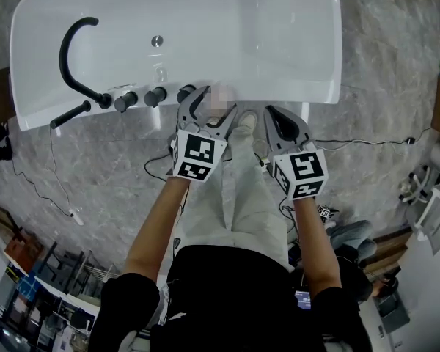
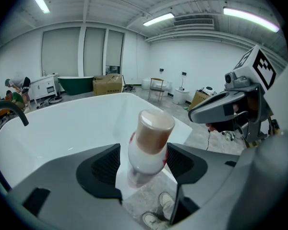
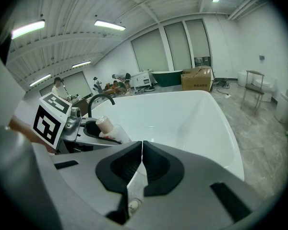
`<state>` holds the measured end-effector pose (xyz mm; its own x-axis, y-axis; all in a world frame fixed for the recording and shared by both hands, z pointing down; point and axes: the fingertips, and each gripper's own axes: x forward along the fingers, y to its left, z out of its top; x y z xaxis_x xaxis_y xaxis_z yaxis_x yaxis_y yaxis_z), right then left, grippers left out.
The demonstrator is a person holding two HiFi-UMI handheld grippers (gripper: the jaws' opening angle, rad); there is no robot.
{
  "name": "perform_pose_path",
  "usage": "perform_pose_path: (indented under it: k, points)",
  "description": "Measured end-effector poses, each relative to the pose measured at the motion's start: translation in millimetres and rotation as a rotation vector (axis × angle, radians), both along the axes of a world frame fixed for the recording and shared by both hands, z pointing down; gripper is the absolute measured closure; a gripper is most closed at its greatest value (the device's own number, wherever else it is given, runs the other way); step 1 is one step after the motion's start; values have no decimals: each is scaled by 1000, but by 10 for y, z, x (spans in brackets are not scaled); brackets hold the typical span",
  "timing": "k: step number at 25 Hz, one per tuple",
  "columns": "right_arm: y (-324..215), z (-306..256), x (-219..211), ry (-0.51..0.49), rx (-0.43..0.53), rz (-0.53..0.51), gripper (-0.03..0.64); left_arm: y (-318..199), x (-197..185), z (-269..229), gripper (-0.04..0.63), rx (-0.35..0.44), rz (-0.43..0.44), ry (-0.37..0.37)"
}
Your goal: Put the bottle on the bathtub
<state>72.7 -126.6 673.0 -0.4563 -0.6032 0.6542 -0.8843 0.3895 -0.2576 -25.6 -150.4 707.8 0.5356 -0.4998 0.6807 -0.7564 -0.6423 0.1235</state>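
Over to the left tool point(image 1: 209, 108) first: spread wide, released, gripping nothing. Straddling the bottle point(image 2: 149, 143), white body with a tan cap, right there between the pads. Clear gap on the left-pad side; on the right-pad side, too close to call for contact. Bottle standing on the near rim of the bathtub point(image 1: 308, 90), just ahead of the left tool's tips, leaning a touch in that wide-angle view.

Now the right tool point(image 1: 275, 119): clenched tight, pad against pad, nothing pinched. Hovering just to the right of the left one, short of the same rim, above pale trousers point(image 1: 242, 189) and a pair of shoes point(image 2: 165, 202).

Well off to the left tool's left, a black curved faucet point(image 1: 70, 50) and a row of black knobs point(image 1: 139, 98) along the rim. Below both tools, grey veined floor point(image 1: 381, 86), with a black cable point(image 1: 367, 142) trailing away to the right tool's right. Far ahead of the left tool, a big white room: strip lights point(image 2: 158, 19), a cardboard box point(image 2: 108, 84), a dark green tub point(image 2: 77, 83), a chair point(image 2: 157, 87).

Hard to make out: red marking on the bottle, too blurred to read. From the head view, no clean sight of the bottle between the tips. Bathtub's far end cut off at the top edge there.
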Motion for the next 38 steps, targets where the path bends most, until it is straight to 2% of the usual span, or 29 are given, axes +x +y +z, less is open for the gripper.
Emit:
perform_pose_path:
  k: [10, 19, 23, 28, 32, 38]
  points:
    - [-44, -445, -84, 1, 45, -4, 594, 97, -55, -398, 299, -5, 16, 6]
    - [-107, -1058, -85, 23, 116, -35, 594, 159, -70, -1022, 301, 17, -14, 35]
    - [-145, -1317, -57, 35, 153, -38, 594, 166, -72, -1291, 306, 32, -2, 38]
    - [-231, -1702, -17, 43, 213, -25, 594, 115, -62, -1763, 347, 95, 16, 52]
    - [-262, -2000, -37, 47, 268, -27, 594, 75, -144, -2113, 442, 134, 3, 72]
    - [-256, -2385, -25, 56, 339, -36, 594, 51, -216, -2615, 531, 208, -18, 98]
